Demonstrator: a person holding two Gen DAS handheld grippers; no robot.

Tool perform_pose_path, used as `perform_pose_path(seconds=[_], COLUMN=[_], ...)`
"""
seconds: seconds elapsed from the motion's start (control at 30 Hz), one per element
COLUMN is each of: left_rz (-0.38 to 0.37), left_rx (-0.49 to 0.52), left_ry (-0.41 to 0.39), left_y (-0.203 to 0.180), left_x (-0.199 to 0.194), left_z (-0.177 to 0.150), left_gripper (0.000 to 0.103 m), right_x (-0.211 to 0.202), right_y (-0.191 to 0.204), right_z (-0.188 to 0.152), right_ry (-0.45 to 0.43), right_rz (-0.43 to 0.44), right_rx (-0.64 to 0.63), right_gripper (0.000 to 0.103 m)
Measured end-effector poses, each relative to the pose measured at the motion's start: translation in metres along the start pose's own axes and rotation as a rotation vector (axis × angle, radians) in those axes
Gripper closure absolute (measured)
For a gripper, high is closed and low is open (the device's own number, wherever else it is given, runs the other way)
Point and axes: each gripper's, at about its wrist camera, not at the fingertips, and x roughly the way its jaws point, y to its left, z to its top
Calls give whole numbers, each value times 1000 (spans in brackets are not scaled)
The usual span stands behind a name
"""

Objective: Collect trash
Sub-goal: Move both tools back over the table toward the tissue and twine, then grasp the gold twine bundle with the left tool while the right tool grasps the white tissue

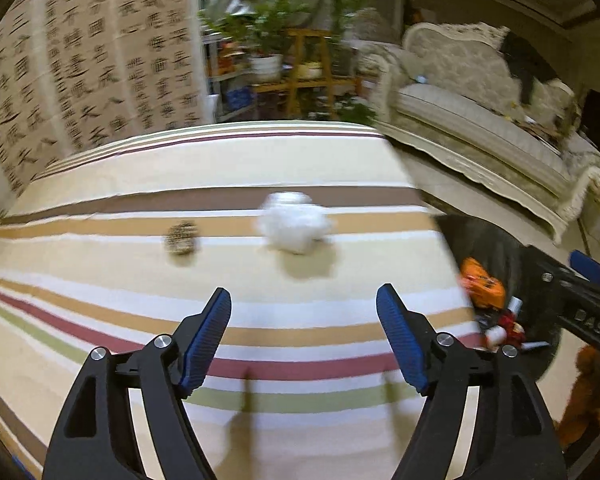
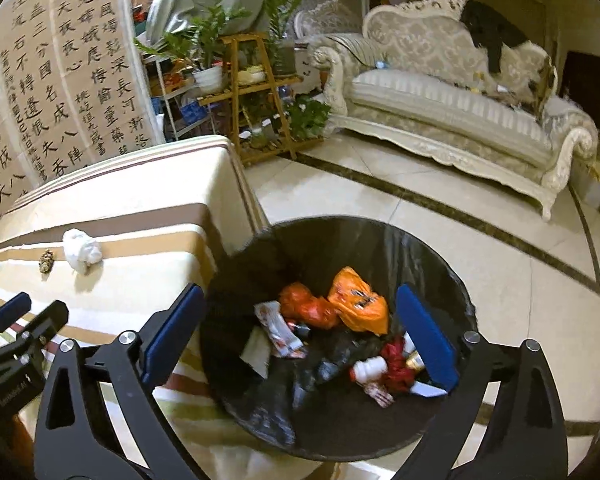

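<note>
Tissue wad (image 1: 294, 222) lies on the striped bench (image 1: 140, 184), left of the bin (image 2: 432, 248). Both grippers, left (image 1: 304, 334) and right (image 2: 300, 338), stand spread, empty. Best straddle the wad squarely, then pinch gently.

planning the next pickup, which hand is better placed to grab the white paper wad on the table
Left. The left gripper is open, over the table, facing the white paper wad. The right gripper hangs open over the trash bin.
</note>
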Motion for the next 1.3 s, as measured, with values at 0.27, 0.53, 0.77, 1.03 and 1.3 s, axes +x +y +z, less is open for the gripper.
perform_pose_path(seconds=[0.27, 0.53, 0.77, 1.03, 1.3], left_rz=[67, 70, 57, 17, 5], left_rx=[-94, -141, -117, -77, -96], left_ry=[19, 71, 91, 75, 65], left_y=[55, 83, 87, 89, 96], left_x=[19, 48, 62, 61, 51], left_z=[11, 26, 35, 35, 27], left_gripper=[30, 32, 48, 80, 82], right_x=[7, 22, 34, 39, 39], right_y=[50, 96, 121, 137, 155], right_z=[15, 27, 32, 32, 28], right_ry=[23, 40, 52, 66, 72], right_rz=[112, 172, 199, 223, 246], right_rx=[-45, -99, -127, -149, -182], right_gripper=[8, 8, 8, 8, 18])
